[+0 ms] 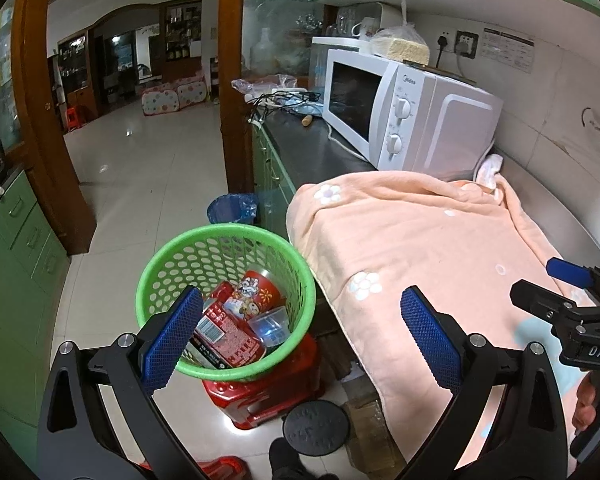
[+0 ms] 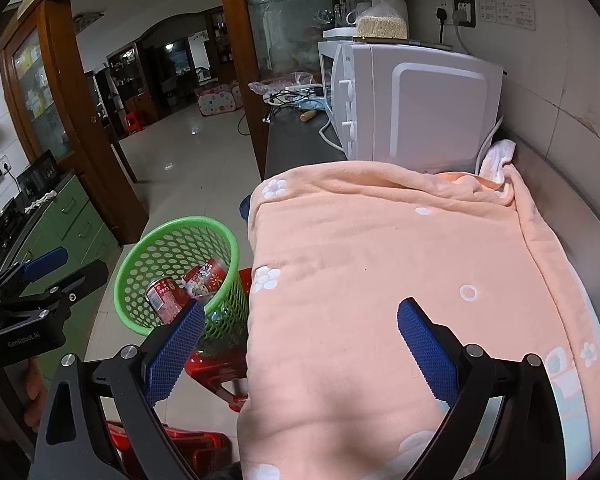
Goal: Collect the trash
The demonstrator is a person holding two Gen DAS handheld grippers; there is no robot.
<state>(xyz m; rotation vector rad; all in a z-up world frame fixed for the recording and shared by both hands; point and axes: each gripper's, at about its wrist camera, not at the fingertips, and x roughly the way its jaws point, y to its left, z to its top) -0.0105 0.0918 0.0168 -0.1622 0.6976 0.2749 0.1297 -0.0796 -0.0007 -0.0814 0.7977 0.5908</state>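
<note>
A green perforated basket (image 1: 168, 264) stands on a red stool (image 1: 260, 396) beside the counter. Inside lie a red paper cup (image 1: 256, 292), a red can (image 1: 224, 332) and a clear plastic cup (image 1: 270, 326). My left gripper (image 1: 302, 340) is open and empty, above the basket's right side and the counter edge. My right gripper (image 2: 300, 348) is open and empty over the peach towel (image 2: 380, 260) covering the counter. The basket also shows in the right wrist view (image 2: 172, 252), with the left gripper (image 2: 44, 276) at far left. The right gripper (image 1: 572, 292) shows at the left wrist view's right edge.
A white microwave (image 1: 404, 120) with a bag on top stands at the back of the counter, with cables and clutter beyond it. A blue-lined bin (image 1: 232, 208) sits on the tiled floor. Green cabinets (image 1: 16, 240) line the left side. A black round disc (image 1: 316, 426) lies on the floor.
</note>
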